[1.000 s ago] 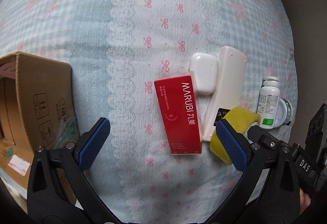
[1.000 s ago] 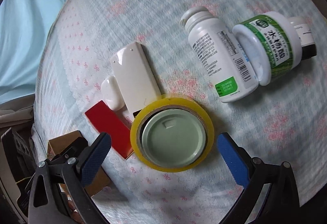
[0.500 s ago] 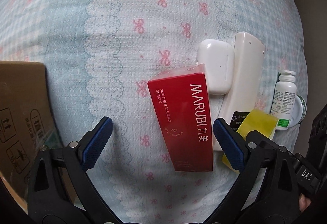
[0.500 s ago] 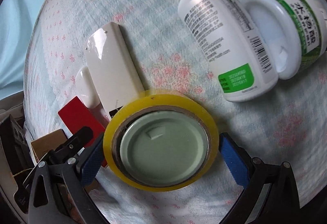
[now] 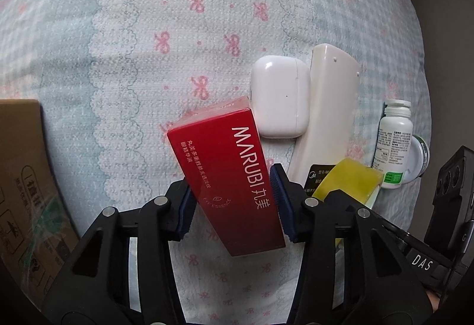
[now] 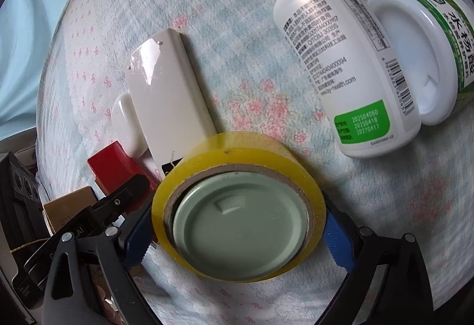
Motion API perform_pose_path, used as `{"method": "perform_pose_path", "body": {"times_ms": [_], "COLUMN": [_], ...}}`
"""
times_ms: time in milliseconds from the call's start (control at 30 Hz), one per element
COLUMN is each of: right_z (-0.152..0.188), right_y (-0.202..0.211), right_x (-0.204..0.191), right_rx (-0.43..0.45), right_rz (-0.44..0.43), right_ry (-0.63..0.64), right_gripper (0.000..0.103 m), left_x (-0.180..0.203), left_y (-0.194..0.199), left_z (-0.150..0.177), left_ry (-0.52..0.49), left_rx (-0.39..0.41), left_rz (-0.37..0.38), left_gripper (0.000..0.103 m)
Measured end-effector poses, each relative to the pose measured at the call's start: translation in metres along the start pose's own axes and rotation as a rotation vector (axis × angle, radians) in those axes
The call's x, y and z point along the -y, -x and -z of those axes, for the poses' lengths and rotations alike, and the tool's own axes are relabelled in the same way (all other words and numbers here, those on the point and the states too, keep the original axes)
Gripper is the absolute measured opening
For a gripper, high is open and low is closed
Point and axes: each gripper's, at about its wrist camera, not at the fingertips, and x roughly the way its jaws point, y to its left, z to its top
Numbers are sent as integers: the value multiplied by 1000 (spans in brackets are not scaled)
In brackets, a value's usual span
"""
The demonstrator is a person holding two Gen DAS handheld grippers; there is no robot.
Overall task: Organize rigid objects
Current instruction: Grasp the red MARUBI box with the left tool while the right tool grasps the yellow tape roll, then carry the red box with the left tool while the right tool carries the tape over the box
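Left wrist view: the left gripper [image 5: 232,203] is clamped on the glossy red rectangular carton [image 5: 228,176], its far end tilted off the bow-printed quilted cover [image 5: 177,28] — near the cover's right edge. The right gripper [image 6: 237,230] pinches the yellow tape roll [image 6: 237,203] beside the cream plastic remote [image 6: 169,93].

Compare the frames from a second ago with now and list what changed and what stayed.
The left gripper came down and closed on the red MARUBI box, tilting it. The right gripper closed on the yellow tape roll. The earbud case, remote, white bottle and green-labelled jar stayed put.
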Motion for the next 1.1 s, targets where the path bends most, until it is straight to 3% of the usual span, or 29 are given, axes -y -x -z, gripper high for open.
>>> {"method": "perform_pose_path", "body": {"times_ms": [300, 433, 467, 633, 800, 1100], "right_z": [14, 21, 22, 41, 57, 107], "right_y": [18, 37, 42, 66, 88, 171], "right_x": [-8, -3, -3, -5, -27, -55], "right_rx": [46, 71, 79, 125, 161, 216], "right_rz": [4, -14, -20, -53, -53, -20], "right_ry": [29, 34, 39, 78, 156, 383], "right_gripper": [96, 96, 96, 96, 96, 96], "left_x": [15, 17, 9, 15, 15, -2], "left_y": [33, 54, 57, 89, 138, 240], "left_z": [22, 37, 54, 58, 85, 138], "left_ry": [-16, -37, -37, -4, 27, 93], "left_rx": [62, 108, 119, 180, 255, 410], "left_rz": [-27, -48, -47, -51, -33, -22], "left_gripper": [37, 37, 37, 37, 37, 37]}}
